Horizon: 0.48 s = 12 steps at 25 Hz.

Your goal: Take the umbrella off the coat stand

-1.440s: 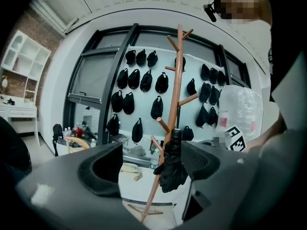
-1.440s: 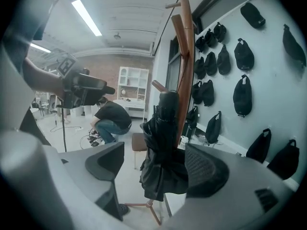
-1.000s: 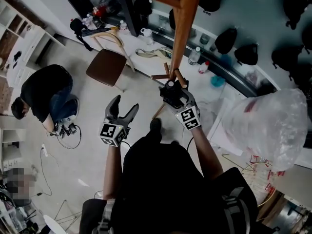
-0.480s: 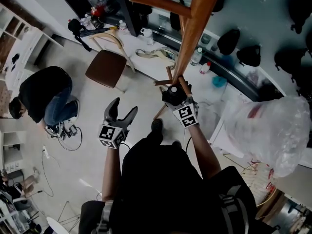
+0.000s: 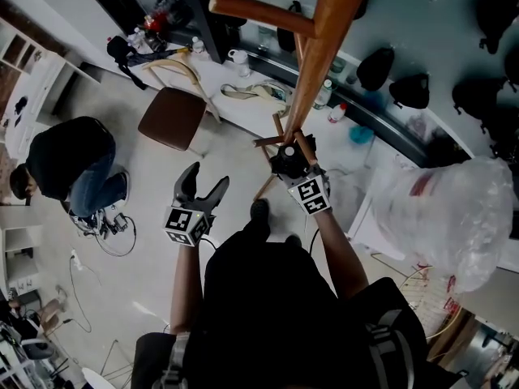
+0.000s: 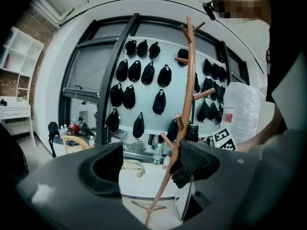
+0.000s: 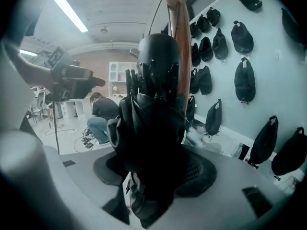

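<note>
- Pale floor spreads under you, and a white counter (image 5: 243,116) runs along a wall hung with rows of black bags (image 6: 158,102).
- On that counter stand a clear bottle (image 5: 324,91) and a white mug (image 5: 241,55). What either holds cannot be told.
- At the right sits a bulging clear plastic bag (image 5: 442,209) with a red patch showing on it. Its contents are too blurred to name.
- White open shelves (image 5: 24,79) line the left edge, with a few small dark things in their compartments.
- A person in dark clothes (image 5: 69,156) crouches on the floor at the left, and a chair with a brown seat (image 5: 172,118) stands by the counter.
- The wooden coat stand (image 5: 316,63) rises right in front of you, with pegs sticking out from its pole.
- The black folded umbrella (image 7: 153,123) sits upright against the pole by the lower pegs, rounded end up.
- Your right gripper (image 5: 290,167) has just been closing its jaws, and they now clench the umbrella's folded fabric from both sides.
- Your left gripper (image 5: 207,177) is held out to the left of the stand, apart from it. Its jaws are spread wide with nothing between them.
</note>
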Available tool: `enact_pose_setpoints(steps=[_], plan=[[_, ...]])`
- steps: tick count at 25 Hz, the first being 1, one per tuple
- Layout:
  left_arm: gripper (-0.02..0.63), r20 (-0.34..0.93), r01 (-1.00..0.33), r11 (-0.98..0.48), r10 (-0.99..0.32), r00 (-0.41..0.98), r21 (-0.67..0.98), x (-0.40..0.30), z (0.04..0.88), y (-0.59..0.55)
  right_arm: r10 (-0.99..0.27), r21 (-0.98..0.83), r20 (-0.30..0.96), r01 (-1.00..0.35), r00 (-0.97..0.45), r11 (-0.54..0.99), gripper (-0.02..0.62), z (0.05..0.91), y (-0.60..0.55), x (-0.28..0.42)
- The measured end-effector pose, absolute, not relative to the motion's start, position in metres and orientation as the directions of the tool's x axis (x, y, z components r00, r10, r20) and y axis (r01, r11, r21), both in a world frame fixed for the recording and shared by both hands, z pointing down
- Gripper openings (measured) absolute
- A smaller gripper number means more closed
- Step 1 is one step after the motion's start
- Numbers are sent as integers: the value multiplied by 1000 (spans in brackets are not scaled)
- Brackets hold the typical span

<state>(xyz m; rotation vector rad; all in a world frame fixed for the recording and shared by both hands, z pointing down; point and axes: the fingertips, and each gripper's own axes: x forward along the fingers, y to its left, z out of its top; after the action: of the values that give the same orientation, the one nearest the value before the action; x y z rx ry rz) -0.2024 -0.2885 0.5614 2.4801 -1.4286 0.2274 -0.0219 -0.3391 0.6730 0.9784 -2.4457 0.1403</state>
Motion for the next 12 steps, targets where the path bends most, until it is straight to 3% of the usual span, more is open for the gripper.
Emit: enact_pose_setpoints(steps=[12], plan=[[371,245,-851,-503,-815,525,149,-185,548,-285,-628,123,483,-662,-611,739,245,655,-338,-19]])
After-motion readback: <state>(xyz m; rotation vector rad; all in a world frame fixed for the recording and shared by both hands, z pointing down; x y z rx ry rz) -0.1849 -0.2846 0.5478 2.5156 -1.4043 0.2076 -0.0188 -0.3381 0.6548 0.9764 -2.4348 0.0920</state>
